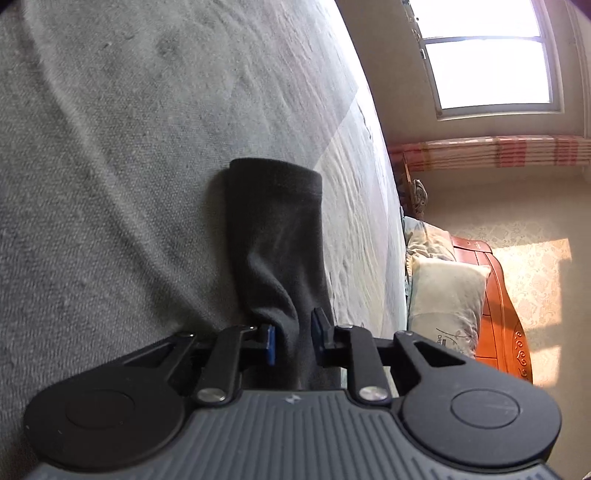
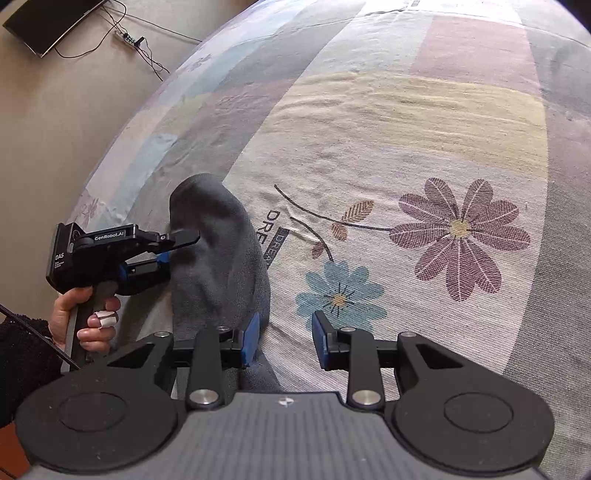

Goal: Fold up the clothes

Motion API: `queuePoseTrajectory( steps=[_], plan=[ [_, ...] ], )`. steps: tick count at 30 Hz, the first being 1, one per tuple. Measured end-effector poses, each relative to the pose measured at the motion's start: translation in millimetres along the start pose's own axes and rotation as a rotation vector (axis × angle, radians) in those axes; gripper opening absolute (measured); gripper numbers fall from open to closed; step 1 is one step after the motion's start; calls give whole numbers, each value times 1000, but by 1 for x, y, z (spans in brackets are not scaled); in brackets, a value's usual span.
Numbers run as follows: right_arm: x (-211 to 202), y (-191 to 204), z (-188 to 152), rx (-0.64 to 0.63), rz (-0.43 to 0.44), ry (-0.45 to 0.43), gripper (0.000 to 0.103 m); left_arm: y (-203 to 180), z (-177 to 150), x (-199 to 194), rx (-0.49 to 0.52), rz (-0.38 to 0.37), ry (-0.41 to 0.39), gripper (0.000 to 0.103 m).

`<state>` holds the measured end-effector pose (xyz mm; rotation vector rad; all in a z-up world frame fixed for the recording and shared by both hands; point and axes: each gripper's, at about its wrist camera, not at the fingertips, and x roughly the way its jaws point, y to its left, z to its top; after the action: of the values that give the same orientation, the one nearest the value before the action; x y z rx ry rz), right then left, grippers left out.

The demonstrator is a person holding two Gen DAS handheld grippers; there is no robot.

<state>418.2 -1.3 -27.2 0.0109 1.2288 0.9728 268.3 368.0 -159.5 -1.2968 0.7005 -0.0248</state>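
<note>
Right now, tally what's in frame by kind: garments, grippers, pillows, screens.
Dark grey garment: 1, on the bedspread
Grippers: 2, left gripper and right gripper
Pillows: 2, stacked at the headboard
Dark screen: 1
Total: 6

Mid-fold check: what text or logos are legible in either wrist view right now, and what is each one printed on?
"GenRobot.AI": top of the left tool, seen from the right wrist view.
"DAS": its rear block, with smaller lines beneath too small to read.
"DRE": bedsheet beside the dark gray sock, the rest covered; a boxed word next to it is too blurred.
"DRE": pillow, cut off by the tool.
</note>
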Motion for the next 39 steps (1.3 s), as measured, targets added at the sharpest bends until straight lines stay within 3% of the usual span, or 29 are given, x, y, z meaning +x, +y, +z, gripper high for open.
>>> queuePoseTrajectory(
  steps=[11, 21, 32, 39],
  plan=[
    [-9, -1, 0, 3, -2, -19, 46, 3, -8, -11, -43, 2, 8, 16],
    [-16, -9, -7, 29, -5, -27, 46, -2, -10, -15, -38, 4, 20, 40],
    [-16, -10, -8, 43, 9, -43, 47, -14, 5, 12, 54, -28, 10, 40],
    [-20, -6, -10, 49, 21, -55, 48, -17, -9, 16, 79, -15, -2, 39]
  ],
)
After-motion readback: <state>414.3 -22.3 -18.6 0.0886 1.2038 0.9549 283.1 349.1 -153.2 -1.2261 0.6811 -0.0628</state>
